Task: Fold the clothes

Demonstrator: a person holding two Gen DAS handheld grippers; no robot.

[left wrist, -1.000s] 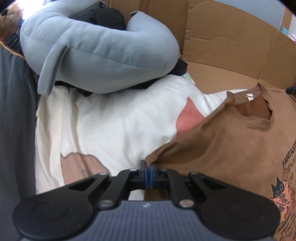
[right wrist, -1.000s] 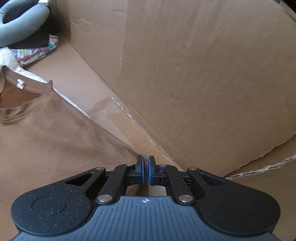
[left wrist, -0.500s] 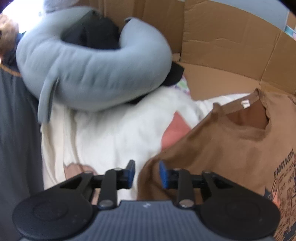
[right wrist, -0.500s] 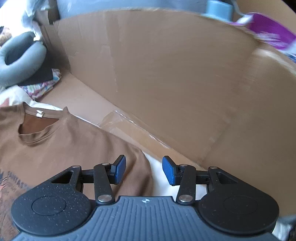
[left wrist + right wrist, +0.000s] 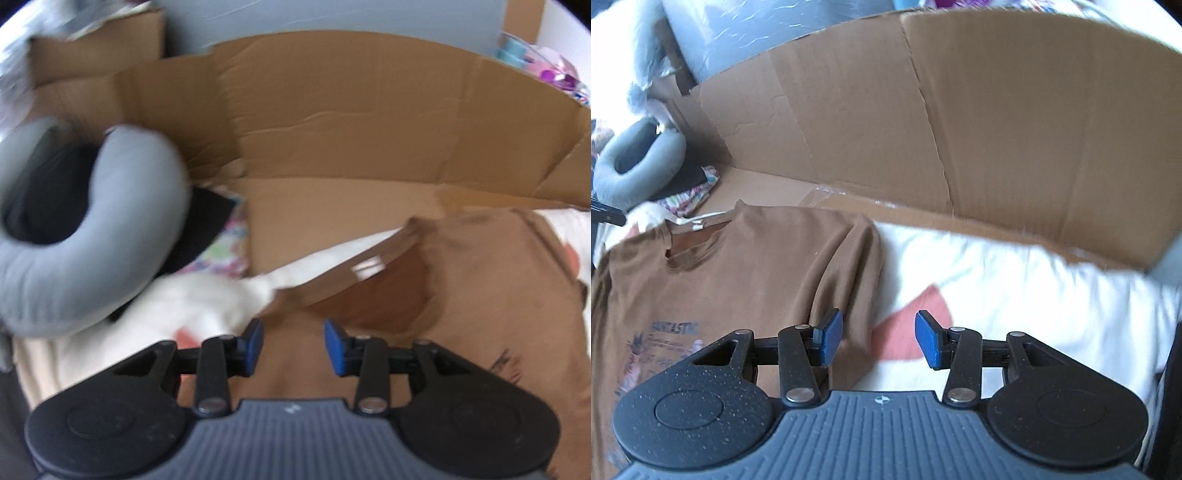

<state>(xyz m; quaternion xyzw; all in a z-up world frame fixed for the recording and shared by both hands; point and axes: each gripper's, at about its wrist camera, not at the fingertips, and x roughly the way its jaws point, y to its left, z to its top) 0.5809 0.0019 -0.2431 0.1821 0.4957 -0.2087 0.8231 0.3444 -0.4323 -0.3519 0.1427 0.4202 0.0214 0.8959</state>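
Brown T-shirt (image 5: 746, 266) lies face up on the white blanket (image 5: 1015, 280), collar toward the far cardboard wall (image 5: 997, 122), cat print side up. Its right sleeve looks tucked in along a crease near the shirt's right edge; the left wrist view is too blurred to tell how the other shoulder lies.

Left gripper (image 5: 293, 341): fingers spread, nothing between them, over the shirt just short of the collar. Right gripper (image 5: 879, 341): fingers spread too, empty, hovering above the shirt's right edge where brown meets blanket; whether the left blue pad touches the cloth we can't tell.

We judge this as a between-grasps moment: shirt laid flat, both grippers free. It fits either a shirt just spread out for folding or one with the side fold partly made, and we can't settle which.

Any next grasp calls for pinching only the shirt layer, not the blanket under it, and keeping both hands level so the crease stays straight.

Gray neck pillow (image 5: 92, 236) and a patterned cloth (image 5: 690, 199) sit at the blanket's far left corner, well clear of the shirt.
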